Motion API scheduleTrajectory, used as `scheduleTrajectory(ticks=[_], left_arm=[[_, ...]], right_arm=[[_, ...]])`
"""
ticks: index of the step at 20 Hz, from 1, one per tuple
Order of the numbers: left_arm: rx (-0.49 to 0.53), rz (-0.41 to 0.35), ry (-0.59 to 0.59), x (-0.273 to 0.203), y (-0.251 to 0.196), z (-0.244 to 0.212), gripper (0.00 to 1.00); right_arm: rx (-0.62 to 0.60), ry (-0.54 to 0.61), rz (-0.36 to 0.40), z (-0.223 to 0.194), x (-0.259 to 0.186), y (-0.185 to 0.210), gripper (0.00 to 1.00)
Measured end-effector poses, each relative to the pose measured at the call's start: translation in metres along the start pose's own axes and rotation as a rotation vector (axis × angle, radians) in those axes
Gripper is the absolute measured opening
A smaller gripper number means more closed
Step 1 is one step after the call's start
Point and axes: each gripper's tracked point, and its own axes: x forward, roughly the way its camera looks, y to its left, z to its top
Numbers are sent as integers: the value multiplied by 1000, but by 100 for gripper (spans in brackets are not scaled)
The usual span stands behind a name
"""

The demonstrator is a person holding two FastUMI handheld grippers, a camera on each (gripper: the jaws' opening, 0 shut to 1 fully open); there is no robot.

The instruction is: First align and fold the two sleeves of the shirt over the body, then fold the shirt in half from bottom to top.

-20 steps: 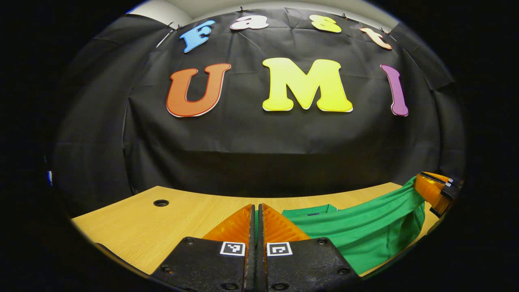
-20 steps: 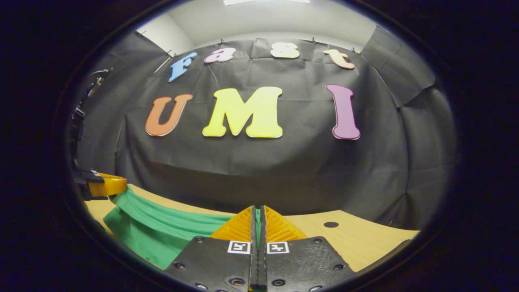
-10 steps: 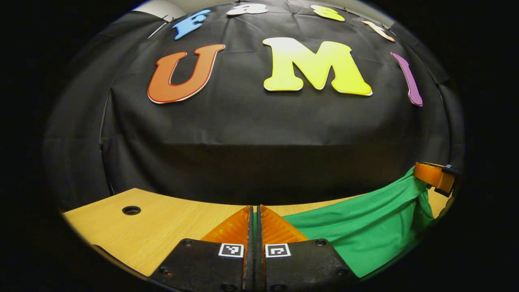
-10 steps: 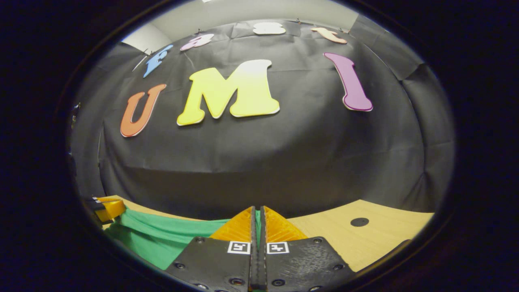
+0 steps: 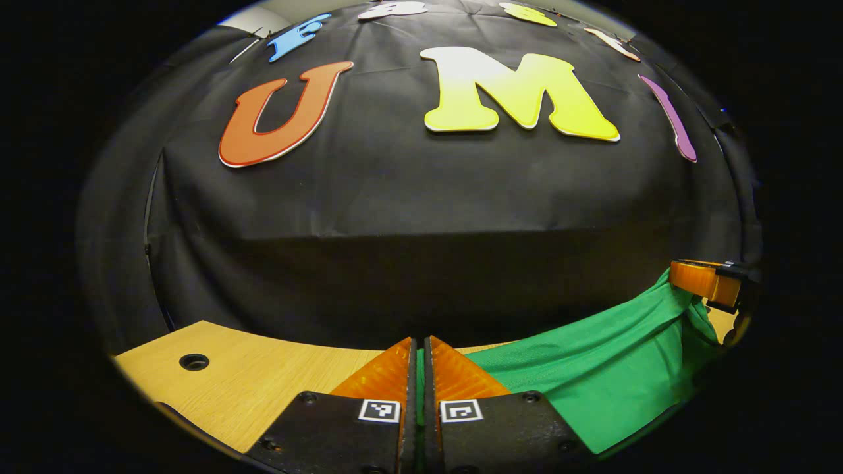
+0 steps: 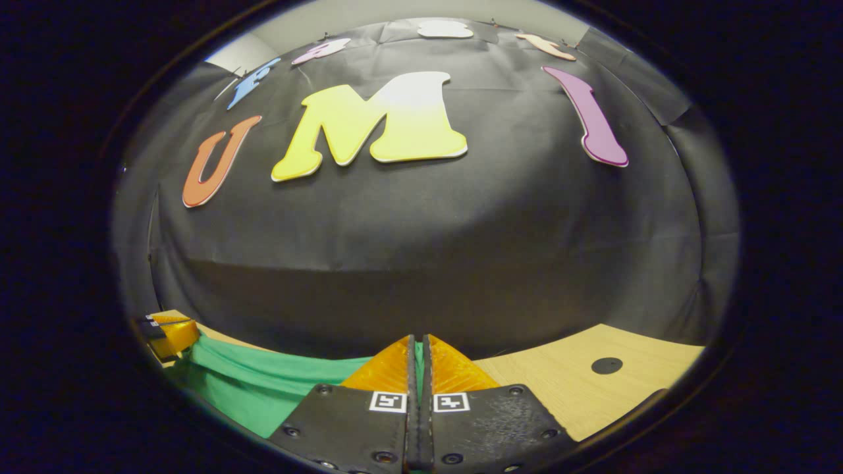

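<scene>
Both grippers had moved closer to the bench's far edge than a second ago, and the collar seen then lay hidden under the lifted cloth. The left gripper [image 5: 419,349] was clamped on the green fabric shirt [image 5: 593,375], with the right gripper [image 6: 419,345] likewise pinching its edge. The shirt hung stretched between them above the light wooden bench [image 5: 250,375].

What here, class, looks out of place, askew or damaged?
Nothing stands out. The green shirt hangs stretched between the left gripper and right gripper, both shut on its cloth, above the wooden table.
</scene>
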Motion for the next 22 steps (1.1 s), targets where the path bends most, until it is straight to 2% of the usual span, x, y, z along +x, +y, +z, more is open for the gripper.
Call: scheduleTrajectory(ticks=[1, 2, 3, 4, 5, 7, 9, 12, 13, 16, 17, 18, 19, 22], left_arm=[[-20, 4, -14, -1, 1, 4, 30], [-47, -21, -13, 0, -1, 3, 53], [-78, -35, -18, 9, -3, -3, 77], [-97, -30, -22, -4, 0, 3, 100], [-106, -21, -18, -7, 0, 2, 100], [-99, -8, -3, -12, 0, -2, 100], [-74, -1, -7, -23, -2, -2, 100], [5, 13, -48, -43, -4, 2, 100], [27, 18, -51, -50, -3, 1, 100], [58, 21, -49, -73, -6, -2, 100], [57, 26, -58, -83, -6, -2, 100], [51, 27, -59, -91, -7, -2, 100], [48, 30, -57, -99, -8, -3, 100], [45, 26, -49, -128, -15, -7, 100]], right_arm=[[8, -8, 2, 2, 0, -1, 0], [8, -9, -1, 0, 0, -2, 14], [5, -19, 4, 0, 1, -3, 41], [1, -27, -3, -1, 2, -8, 69], [-2, -28, -14, -2, 1, -12, 96], [-13, -37, -19, -5, -1, -17, 92], [-23, -79, -5, 4, -10, -19, 95], [-1, -214, -23, 39, -40, -30, 95], [1, -248, -33, 45, -54, -33, 92], [-4, -297, -49, 53, -92, -35, 96], [-25, -317, -33, 56, -108, -29, 92], [-64, -331, -24, 54, -121, -22, 92], [-107, -345, -21, 53, -134, -20, 95], [-151, -342, -8, 44, -163, -17, 96]])
